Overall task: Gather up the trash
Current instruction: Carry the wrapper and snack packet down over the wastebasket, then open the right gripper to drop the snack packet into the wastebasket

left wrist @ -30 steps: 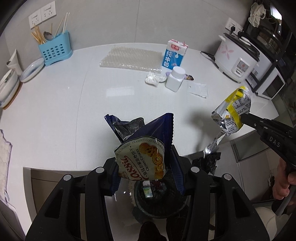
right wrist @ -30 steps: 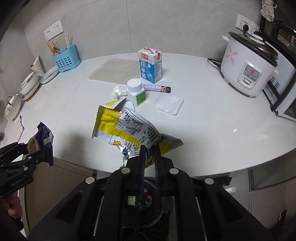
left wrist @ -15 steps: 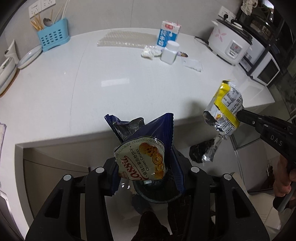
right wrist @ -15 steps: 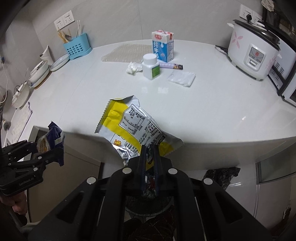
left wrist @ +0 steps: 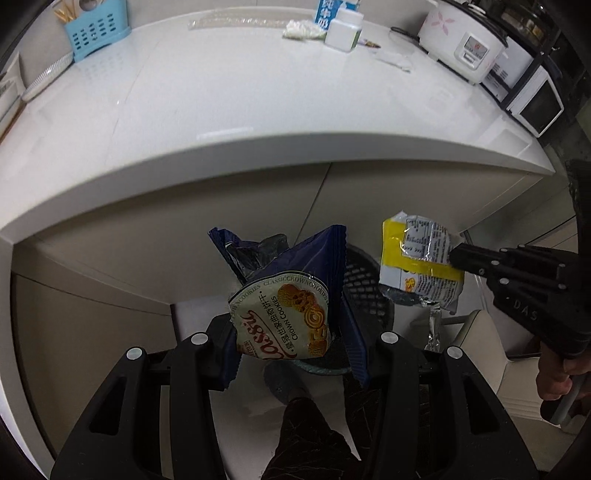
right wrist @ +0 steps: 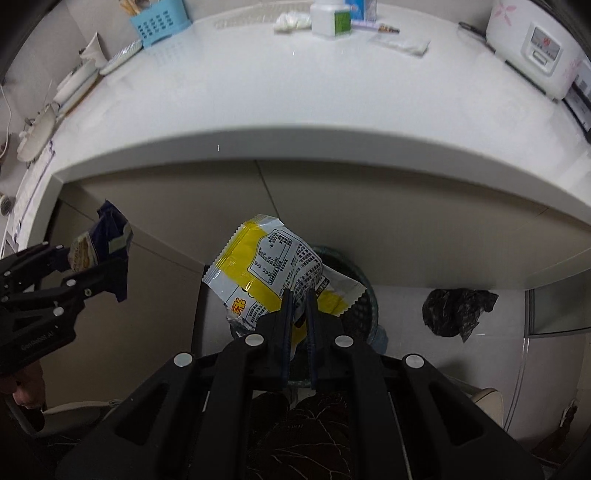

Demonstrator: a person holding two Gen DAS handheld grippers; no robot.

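My left gripper [left wrist: 291, 332] is shut on a blue cookie wrapper [left wrist: 284, 295], held below the counter edge over a dark mesh trash bin [left wrist: 364, 280]. My right gripper [right wrist: 299, 299] is shut on a yellow and white snack wrapper [right wrist: 269, 266], also held above the bin [right wrist: 354, 302]. In the left wrist view the right gripper [left wrist: 456, 256] holds the yellow wrapper [left wrist: 417, 266] at the right. In the right wrist view the left gripper [right wrist: 110, 269] with the blue wrapper [right wrist: 107, 240] is at the left.
The white counter [left wrist: 258, 92] above carries a white bottle [left wrist: 343, 24], a milk carton [left wrist: 328, 11], a tissue wad [left wrist: 301, 27], a clear wrapper [left wrist: 395, 59], a rice cooker [left wrist: 465, 40] and a blue utensil basket [left wrist: 96, 33]. A crumpled black bag [right wrist: 454, 310] lies on the floor.
Both grippers have dropped from counter height to below the counter edge, carrying their wrappers down over the trash bin. The counter items now sit far at the top of both views.
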